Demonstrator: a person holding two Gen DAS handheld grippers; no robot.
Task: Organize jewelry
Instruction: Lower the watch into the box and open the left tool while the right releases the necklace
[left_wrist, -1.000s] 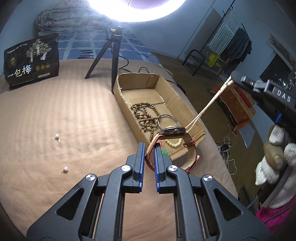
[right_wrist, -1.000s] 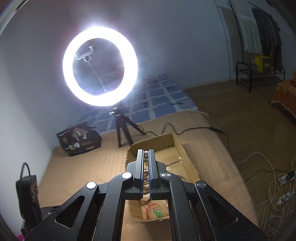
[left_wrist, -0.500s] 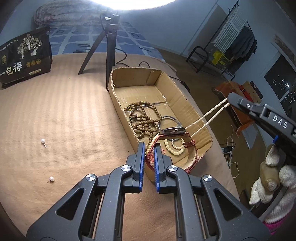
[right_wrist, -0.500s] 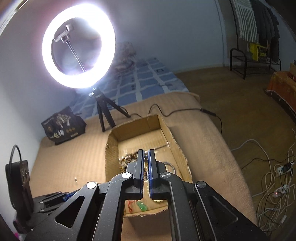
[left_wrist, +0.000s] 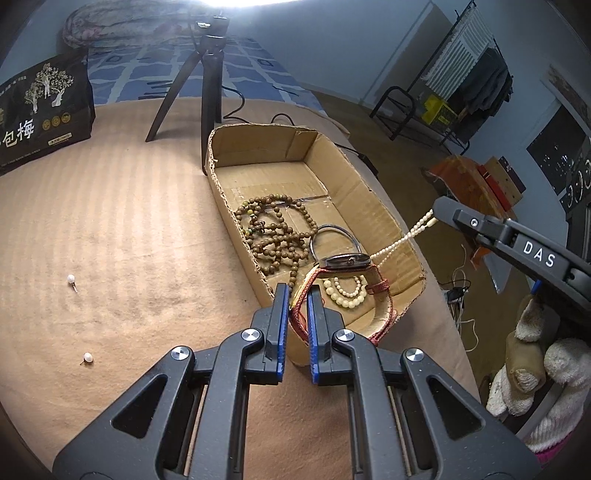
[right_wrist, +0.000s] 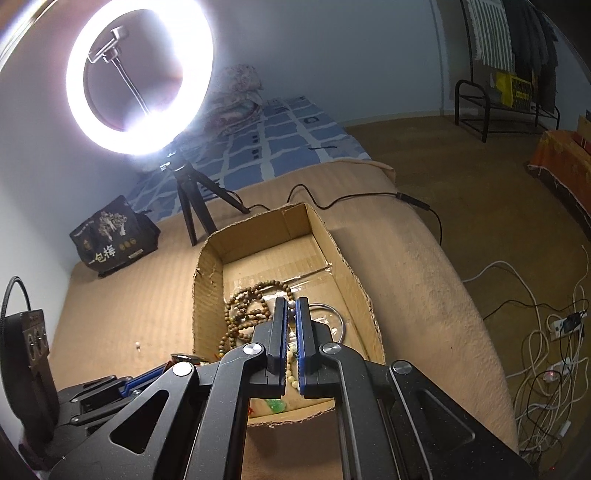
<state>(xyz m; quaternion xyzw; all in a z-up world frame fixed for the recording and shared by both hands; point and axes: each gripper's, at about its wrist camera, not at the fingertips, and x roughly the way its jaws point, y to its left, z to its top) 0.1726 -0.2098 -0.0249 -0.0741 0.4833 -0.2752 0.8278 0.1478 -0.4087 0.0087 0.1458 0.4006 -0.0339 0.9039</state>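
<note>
An open cardboard box (left_wrist: 369, 195) lies on the tan bed cover and holds a brown wooden bead string (left_wrist: 275, 236), a metal bangle (left_wrist: 332, 230) and a green piece (right_wrist: 276, 405). My left gripper (left_wrist: 297, 291) is shut on the red strap of a wristwatch (left_wrist: 347, 260), held over the box's near end. My right gripper (right_wrist: 291, 304) is shut on a cream pearl necklace (left_wrist: 402, 240); its lower loop (left_wrist: 345, 293) rests inside the box. Two loose pearl studs (left_wrist: 72, 279) (left_wrist: 88, 356) lie on the cover to the left.
A ring light (right_wrist: 140, 74) on a black tripod (left_wrist: 207, 85) stands just behind the box. A black printed bag (left_wrist: 40, 110) sits at the back left. A cable (right_wrist: 369, 197) runs off the bed's right edge, with more cords (right_wrist: 546, 350) on the floor.
Both grippers have come lower and closer to the box. The pearl necklace's lower end has settled into the box, and the watch now hangs over the box's near end.
</note>
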